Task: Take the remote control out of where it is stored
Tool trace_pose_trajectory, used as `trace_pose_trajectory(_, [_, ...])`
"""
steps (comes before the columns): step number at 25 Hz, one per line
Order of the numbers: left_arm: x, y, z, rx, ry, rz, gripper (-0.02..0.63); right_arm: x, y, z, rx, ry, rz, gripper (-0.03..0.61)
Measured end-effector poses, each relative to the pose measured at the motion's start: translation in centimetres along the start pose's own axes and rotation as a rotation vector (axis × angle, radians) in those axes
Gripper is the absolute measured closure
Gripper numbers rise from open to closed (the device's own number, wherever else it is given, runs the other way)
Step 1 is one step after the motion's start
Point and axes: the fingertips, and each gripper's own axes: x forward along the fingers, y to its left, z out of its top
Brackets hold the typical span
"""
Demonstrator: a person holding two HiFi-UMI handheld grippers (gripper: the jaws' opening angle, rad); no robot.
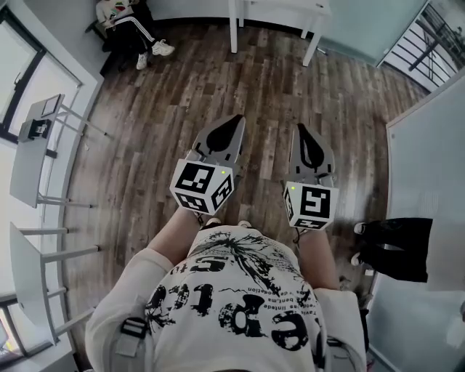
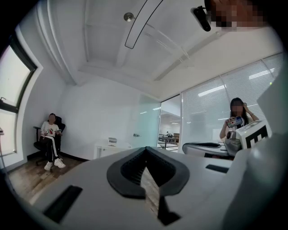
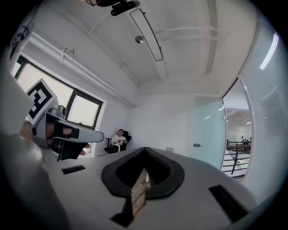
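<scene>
No remote control and no storage place show in any view. In the head view I hold both grippers side by side at waist height over the wooden floor (image 1: 182, 94). The left gripper (image 1: 236, 120) points forward, its jaws meeting at a point with nothing between them. The right gripper (image 1: 300, 128) is the same, shut and empty. In the left gripper view the shut left gripper (image 2: 146, 149) faces a white wall, with the right gripper (image 2: 208, 146) beside it. In the right gripper view the right gripper (image 3: 145, 149) is shut too, and the left gripper (image 3: 76, 134) shows at the left.
A white table (image 1: 276, 14) stands against the far wall. A seated person (image 1: 127, 25) is in a chair at the far left. Grey desks (image 1: 36, 152) line the left side. A white partition (image 1: 429, 167) and a standing person's dark legs (image 1: 392, 247) are close on my right.
</scene>
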Motion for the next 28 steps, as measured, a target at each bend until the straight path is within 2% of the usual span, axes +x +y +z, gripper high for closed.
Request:
trace_pose_trajectory(4, [0.0, -0.6, -0.6, -0.035, -0.029, -0.016, 0.607, -0.5, -0.7, -1.5, 0.018, 0.024, 0.017, 0.584])
trace_pose_trajectory(11, [-0.1, -0.1, -2.0, -0.030, -0.013, 0.070, 0.607, -1.2, -0.4, -4.2, 0.064, 0.068, 0.097, 0.584])
trace_pose_trajectory(14, [0.4, 0.0, -2.7, -0.031, 0.008, 0.060, 0.607, 0.0, -0.1, -5.6, 0.129, 0.099, 0.130, 0.584])
trace_pose_trajectory(17, [1.5, 0.9, -3.5, -0.052, 0.017, 0.040, 0.607, 1.8, 0.1, -6.5, 0.131, 0.116, 0.140, 0.584])
trace_pose_trajectory(22, [4.8, 5.3, -4.1, -0.081, 0.039, 0.030, 0.607, 6.6, 0.2, -7.5, 0.136, 0.146, 0.120, 0.584])
trace_pose_trajectory(28, [10.4, 13.1, -2.4, -0.109, 0.021, 0.016, 0.607, 15.4, 1.7, -7.3, 0.129, 0.162, 0.134, 0.584])
